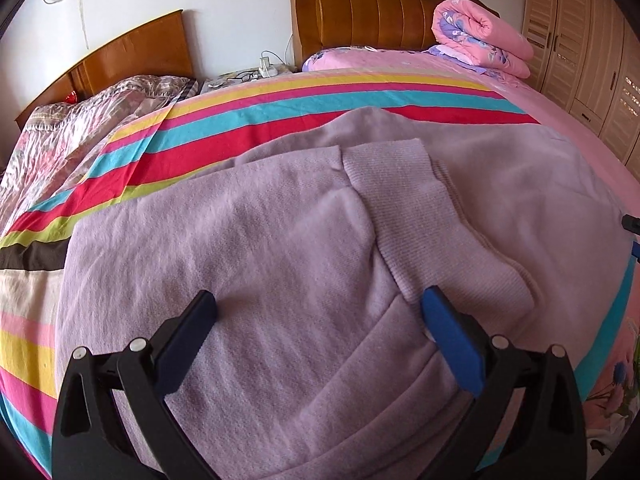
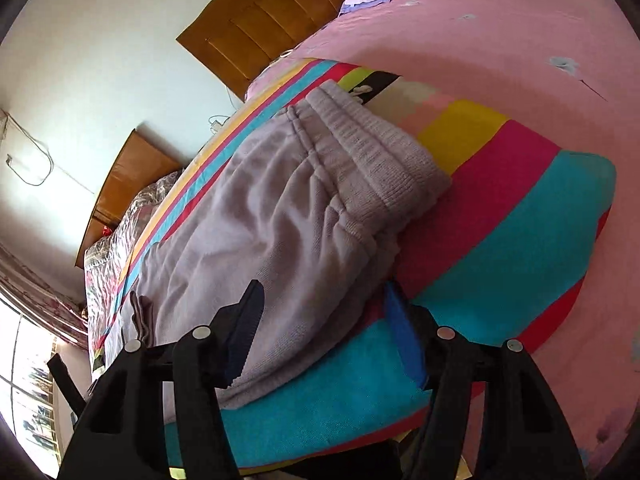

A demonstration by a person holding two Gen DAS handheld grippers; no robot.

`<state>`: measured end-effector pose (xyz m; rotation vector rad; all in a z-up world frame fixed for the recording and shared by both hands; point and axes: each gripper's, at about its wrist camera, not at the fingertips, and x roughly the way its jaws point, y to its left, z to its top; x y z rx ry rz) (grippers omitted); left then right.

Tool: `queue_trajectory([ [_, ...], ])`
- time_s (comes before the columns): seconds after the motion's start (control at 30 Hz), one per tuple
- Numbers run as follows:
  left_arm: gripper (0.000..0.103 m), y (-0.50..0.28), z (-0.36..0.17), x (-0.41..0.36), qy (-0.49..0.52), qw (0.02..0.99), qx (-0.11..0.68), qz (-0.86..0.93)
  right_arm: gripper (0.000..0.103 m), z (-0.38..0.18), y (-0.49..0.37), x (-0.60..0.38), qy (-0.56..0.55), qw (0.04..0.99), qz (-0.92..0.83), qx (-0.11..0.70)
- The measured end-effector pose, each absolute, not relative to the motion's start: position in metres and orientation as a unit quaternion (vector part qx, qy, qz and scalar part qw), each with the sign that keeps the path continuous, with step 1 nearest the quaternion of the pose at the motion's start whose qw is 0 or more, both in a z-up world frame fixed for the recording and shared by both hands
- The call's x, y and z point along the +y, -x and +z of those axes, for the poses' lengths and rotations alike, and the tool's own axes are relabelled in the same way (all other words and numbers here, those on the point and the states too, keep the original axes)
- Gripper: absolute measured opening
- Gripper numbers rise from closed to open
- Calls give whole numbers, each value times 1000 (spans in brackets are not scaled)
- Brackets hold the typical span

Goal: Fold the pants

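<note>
Two beds | striped sheet under lilac pants | wardrobe | both hand-held grippers spread, empty

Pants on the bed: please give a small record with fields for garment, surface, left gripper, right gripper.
garment: lilac pants, partly folded, ribbed cuff lying on top
surface: striped sheet on a bed
left gripper: open, over the pants, nothing held
right gripper: open, one finger over the pants edge, the other over the sheet
</note>
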<state>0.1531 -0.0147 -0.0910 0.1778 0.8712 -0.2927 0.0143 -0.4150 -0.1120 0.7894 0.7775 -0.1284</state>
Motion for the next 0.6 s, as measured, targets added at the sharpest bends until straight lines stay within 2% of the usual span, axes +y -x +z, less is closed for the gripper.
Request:
queue_trajectory([
  [0.1, 102, -154, -91, -15, -85, 892, 419, -145, 57, -110, -18, -406, -361, 849, -57, 380],
  [0.3, 102, -153, -91, -13, -85, 892, 418, -146, 55, -116, -17, -437, -430, 831, -97, 340],
  [0.4, 102, -153, -92, -12, -85, 892, 419, -146, 56, -111, -26, -424, -386, 843, -89, 365],
  [0.5, 102, -154, -91, -11, -87, 891, 421, -145, 37, -113, -32, -417, -367, 841, -57, 393],
  [0.6, 102, -154, -91, -12, -89, 891, 422, -144, 31, -116, -29, -423, -389, 838, -57, 377],
])
